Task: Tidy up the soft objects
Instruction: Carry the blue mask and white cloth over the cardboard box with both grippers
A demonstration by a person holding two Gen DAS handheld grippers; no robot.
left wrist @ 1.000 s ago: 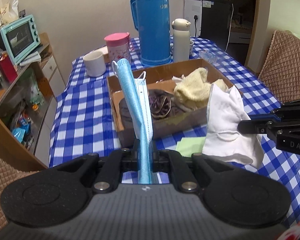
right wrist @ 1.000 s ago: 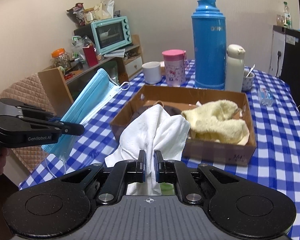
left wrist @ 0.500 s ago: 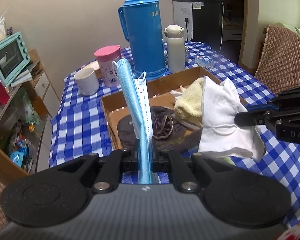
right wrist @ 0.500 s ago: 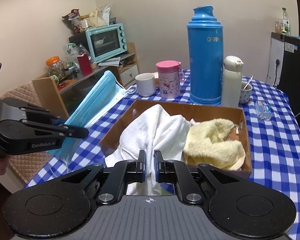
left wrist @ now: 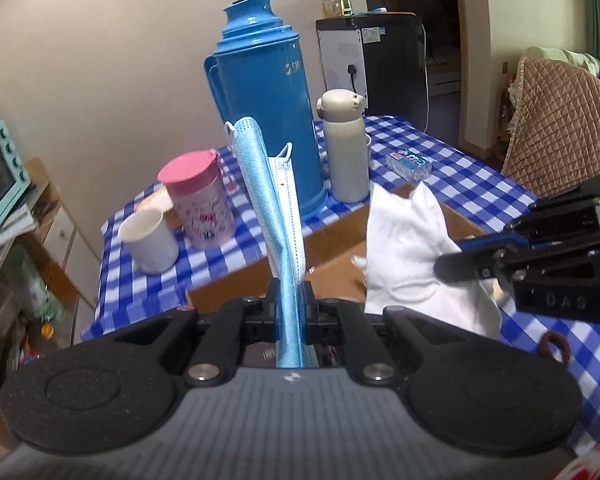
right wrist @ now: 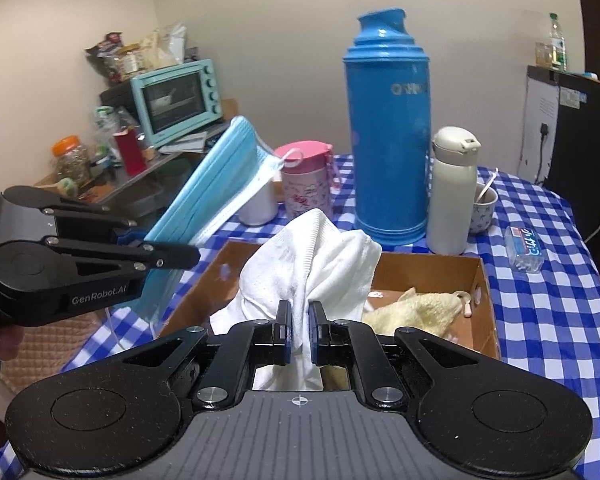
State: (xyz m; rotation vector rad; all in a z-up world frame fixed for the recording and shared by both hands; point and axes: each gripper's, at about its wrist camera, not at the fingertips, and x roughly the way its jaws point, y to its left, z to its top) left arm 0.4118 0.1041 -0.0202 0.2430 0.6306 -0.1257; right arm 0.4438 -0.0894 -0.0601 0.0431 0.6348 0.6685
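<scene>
The left hand-held gripper (left wrist: 289, 304) is clamped on a folded blue face mask (left wrist: 266, 200), which stands up from its jaws above the near-left edge of the cardboard box (right wrist: 428, 270). The right hand-held gripper (right wrist: 299, 330) is pinched tight on a bunched white cloth (right wrist: 320, 256), held over the box's near end. A yellow towel (right wrist: 416, 308) lies inside the box. The box sits on the desk (right wrist: 548, 312) with its blue checked cover, in front of a blue thermos (right wrist: 388, 132), a white flask (right wrist: 452, 192) and a pink-lidded cup (left wrist: 198, 200).
</scene>
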